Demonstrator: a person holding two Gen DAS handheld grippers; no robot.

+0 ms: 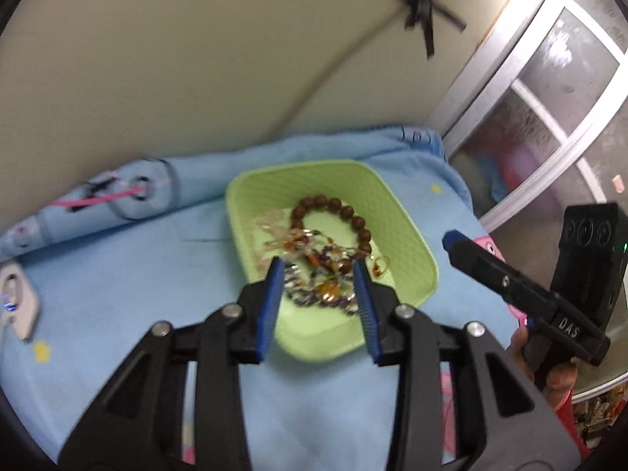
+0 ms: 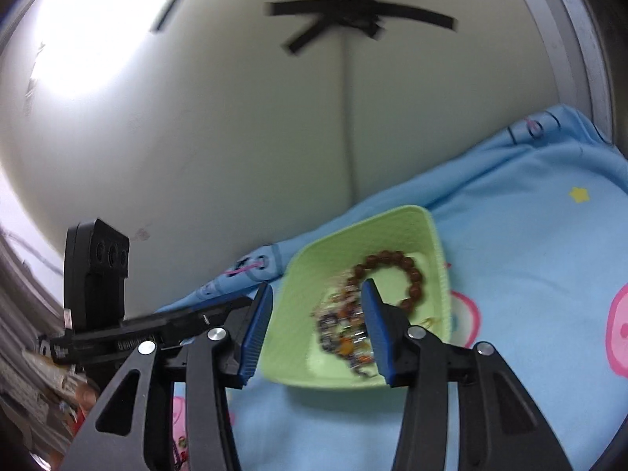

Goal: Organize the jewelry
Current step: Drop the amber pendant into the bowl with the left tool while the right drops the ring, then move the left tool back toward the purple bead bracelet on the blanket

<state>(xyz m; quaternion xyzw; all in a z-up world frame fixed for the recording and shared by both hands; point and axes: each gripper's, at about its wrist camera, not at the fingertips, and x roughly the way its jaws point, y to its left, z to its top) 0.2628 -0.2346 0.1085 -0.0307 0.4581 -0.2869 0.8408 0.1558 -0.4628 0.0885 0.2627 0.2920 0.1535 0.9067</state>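
Note:
A light green tray (image 1: 408,235) lies on the blue cloth and holds a brown bead bracelet (image 1: 345,212) and a tangle of mixed bead jewelry (image 1: 314,274). My left gripper (image 1: 318,271) is open and empty, just above the tray's near part. The right gripper shows in the left wrist view (image 1: 455,241) to the right of the tray. In the right wrist view the tray (image 2: 392,231) holds the bracelet (image 2: 408,271) and the bead tangle (image 2: 345,333). My right gripper (image 2: 317,290) is open and empty above the tray's near left side.
A blue cartoon-print cloth (image 1: 117,274) covers the surface, bunched along the cream wall. A white object (image 1: 19,302) lies at the far left. A glass door with a metal frame (image 1: 549,98) stands at the right. Black tape (image 2: 353,15) is on the wall.

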